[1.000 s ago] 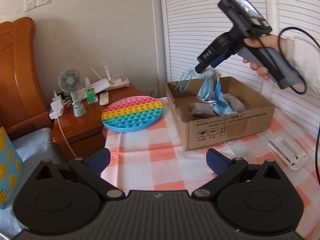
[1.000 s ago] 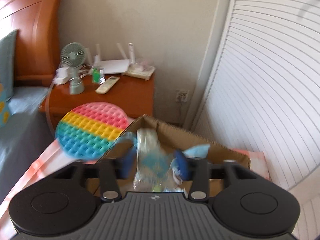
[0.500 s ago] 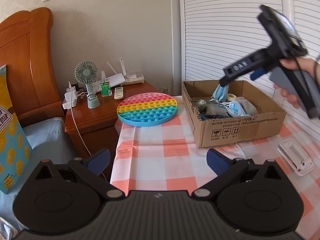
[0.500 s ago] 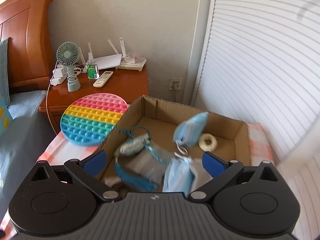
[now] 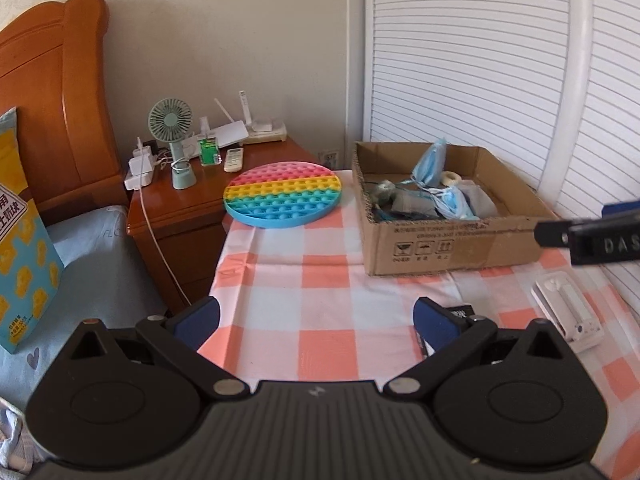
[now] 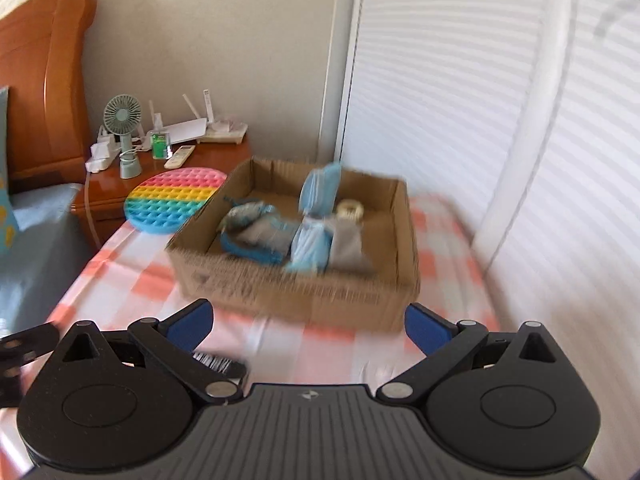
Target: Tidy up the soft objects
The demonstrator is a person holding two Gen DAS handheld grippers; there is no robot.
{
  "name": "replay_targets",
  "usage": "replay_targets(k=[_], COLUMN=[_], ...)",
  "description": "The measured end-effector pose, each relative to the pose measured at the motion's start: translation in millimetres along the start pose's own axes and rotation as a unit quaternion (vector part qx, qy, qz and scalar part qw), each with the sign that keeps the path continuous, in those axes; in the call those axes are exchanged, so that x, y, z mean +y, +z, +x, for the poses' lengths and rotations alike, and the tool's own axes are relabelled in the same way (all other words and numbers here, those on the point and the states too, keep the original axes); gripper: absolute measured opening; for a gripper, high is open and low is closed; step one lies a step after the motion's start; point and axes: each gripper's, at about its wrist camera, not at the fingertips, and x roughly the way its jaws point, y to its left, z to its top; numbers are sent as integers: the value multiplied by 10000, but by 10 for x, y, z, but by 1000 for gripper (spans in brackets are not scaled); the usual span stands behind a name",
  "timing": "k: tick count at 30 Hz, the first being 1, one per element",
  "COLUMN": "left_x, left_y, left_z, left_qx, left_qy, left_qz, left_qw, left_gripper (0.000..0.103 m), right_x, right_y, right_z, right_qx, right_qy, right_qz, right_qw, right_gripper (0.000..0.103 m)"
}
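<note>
An open cardboard box (image 5: 452, 244) (image 6: 304, 292) stands on the checked tablecloth. It holds blue face masks (image 5: 430, 160) (image 6: 320, 188), grey cloths (image 5: 412, 206) and a roll of tape (image 6: 349, 209). One mask leans upright against the back wall. A round rainbow bubble mat (image 5: 282, 194) (image 6: 172, 200) lies left of the box. My right gripper (image 6: 308, 320) is open and empty, in front of the box. Its black finger (image 5: 560, 234) shows at the right edge of the left wrist view. My left gripper (image 5: 316, 316) is open and empty over the near cloth.
A wooden nightstand (image 5: 180, 208) with a fan (image 5: 172, 124), router and remote stands behind on the left, beside a bed. A white device (image 5: 568, 312) lies on the cloth at the right. A small black barcoded item (image 6: 216, 362) sits under my right gripper. Louvred doors (image 5: 480, 60) close the right side.
My right gripper let go of the blue mask, which now lies in the box. It opened wide and drew back from the box. The left gripper shifted slightly.
</note>
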Motion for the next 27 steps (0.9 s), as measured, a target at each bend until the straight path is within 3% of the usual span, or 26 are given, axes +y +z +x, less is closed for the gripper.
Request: replay_targets(k=[10,27], left_x=[-330,-554], left_y=[8,47], left_z=[-185,-293], left_qx=[144,108], left_qy=[-68,-122], left_qz=[188,412], left_qw=[9997,9990], left_gripper=[102,102], right_x=[-84,-142], right_y=[-444,-497], right_z=[-413,-589], right_qx=[231,165], right_qy=[-90,-211], right_qz=[556,646], right_qw=[9981,9976], right_gripper=[103,103])
